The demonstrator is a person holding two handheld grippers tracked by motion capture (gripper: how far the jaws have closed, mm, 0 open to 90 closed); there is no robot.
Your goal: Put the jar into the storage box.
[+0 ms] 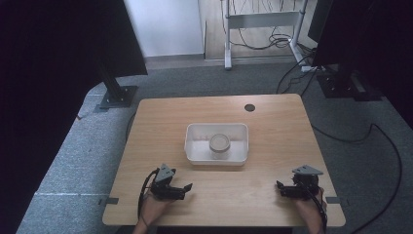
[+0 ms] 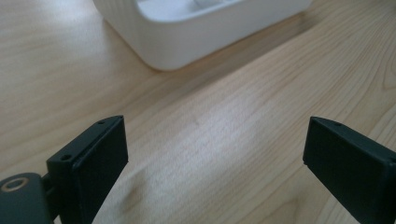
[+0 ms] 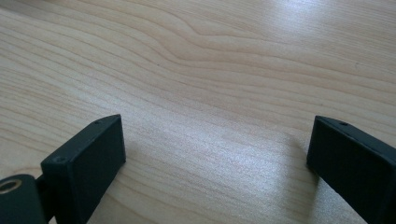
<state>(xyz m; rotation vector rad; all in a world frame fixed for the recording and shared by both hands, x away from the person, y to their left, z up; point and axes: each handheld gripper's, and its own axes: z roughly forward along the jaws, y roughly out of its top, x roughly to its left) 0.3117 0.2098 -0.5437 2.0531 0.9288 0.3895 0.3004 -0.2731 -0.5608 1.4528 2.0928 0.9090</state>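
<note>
Both claws, the left claw (image 1: 186, 187) and the right claw (image 1: 279, 185), rest with jaws apart on the light wooden bench (image 1: 272, 126), so the work seems at its start, and the next move likely calls for reaching forward to the small round glass jar (image 1: 219, 144) standing inside the white rectangular plastic tub (image 1: 192, 146).

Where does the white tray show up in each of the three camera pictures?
High view: the white tray sits at the middle of the wooden table, a round jar inside it, ahead of both claws.
Left gripper view: its rounded corner is at top centre, beyond the open jaws.
Right gripper view: not in it.
Shared landmark: the table's pale wood grain.
</note>
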